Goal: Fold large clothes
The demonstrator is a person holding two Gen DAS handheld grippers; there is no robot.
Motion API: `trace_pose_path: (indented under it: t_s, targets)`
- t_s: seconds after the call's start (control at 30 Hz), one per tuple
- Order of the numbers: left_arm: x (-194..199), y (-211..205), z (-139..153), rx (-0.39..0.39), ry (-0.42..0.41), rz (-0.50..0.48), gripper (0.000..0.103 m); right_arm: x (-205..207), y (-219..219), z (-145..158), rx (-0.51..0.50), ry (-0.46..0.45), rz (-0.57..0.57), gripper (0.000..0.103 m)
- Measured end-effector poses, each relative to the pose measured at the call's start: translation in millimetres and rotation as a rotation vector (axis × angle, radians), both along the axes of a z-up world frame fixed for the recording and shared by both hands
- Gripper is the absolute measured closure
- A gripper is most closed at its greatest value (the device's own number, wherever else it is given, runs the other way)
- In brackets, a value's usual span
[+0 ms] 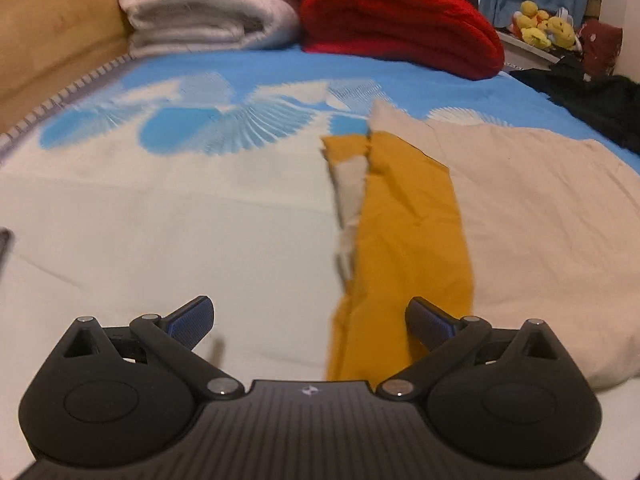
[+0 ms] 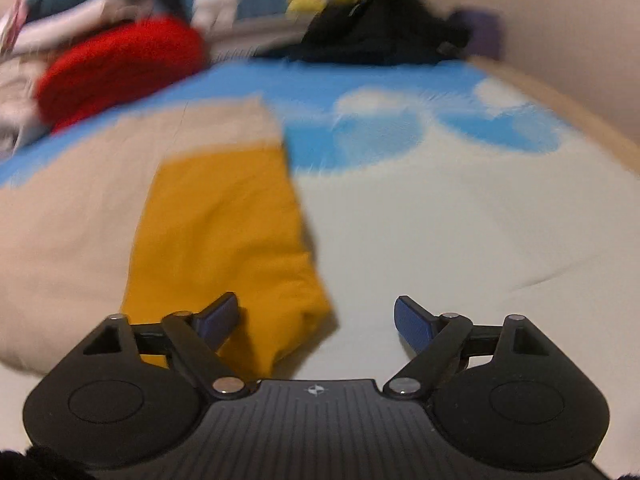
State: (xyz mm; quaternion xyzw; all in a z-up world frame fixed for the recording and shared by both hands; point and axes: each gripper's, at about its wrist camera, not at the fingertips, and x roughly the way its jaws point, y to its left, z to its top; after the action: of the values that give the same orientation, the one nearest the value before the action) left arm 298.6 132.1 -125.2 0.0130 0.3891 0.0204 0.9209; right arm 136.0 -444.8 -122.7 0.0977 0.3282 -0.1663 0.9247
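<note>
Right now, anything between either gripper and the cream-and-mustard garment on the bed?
Nothing visible. The left gripper and right gripper are both open and empty, with the cream-and-mustard garment lying flat on the bed directly ahead of each.

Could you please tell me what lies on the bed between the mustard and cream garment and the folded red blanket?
Only bare bedsheet, blue with a white pattern, separates the garment from the red blanket; the left wrist view shows it best.

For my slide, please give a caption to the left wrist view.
Open left gripper above mustard-and-cream garment lying on blue bedspread.
</note>
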Motion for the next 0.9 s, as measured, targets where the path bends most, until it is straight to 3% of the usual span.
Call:
trace_pose_path:
  t_s: [0.07, 0.17, 0.27, 0.33, 0.43, 0.57, 0.67, 0.77, 0.9]
  targets:
    - [-11, 0, 18, 0.024, -0.043, -0.013, 0.000, -21, 12, 24, -0.014, -0.107, -0.027, 0.018]
    - [-32, -4, 44, -0.009, -0.102, -0.025, 0.000, -47, 34, 61, -0.016, -0.258, -0.100, 0.014]
    - [-57, -15, 64, -0.044, -0.152, -0.024, 0.000, -69, 57, 82, 0.106, -0.397, -0.132, 0.009]
    - [-72, -19, 71, -0.082, -0.178, -0.021, 0.000, -79, 81, 83, 0.180, -0.431, -0.107, 0.001]
    - [-88, -27, 65, -0.106, -0.192, -0.023, 0.000, -79, 116, 69, 0.236, -0.397, -0.031, 0.002]
    - [-98, -26, 42, -0.095, -0.149, 0.003, 0.000, -63, 147, 41, 0.200, -0.278, 0.029, 0.002]
    - [-98, -27, 32, -0.093, -0.111, 0.008, 0.000, -58, 154, 39, 0.213, -0.258, 0.090, 0.003]
    - [-100, -30, 29, -0.064, -0.122, -0.001, 0.000, -51, 152, 32, 0.222, -0.206, 0.061, 0.003]
    - [-88, -29, 27, -0.084, -0.107, 0.029, 0.000, -36, 122, 20, 0.357, -0.195, -0.085, 0.003]
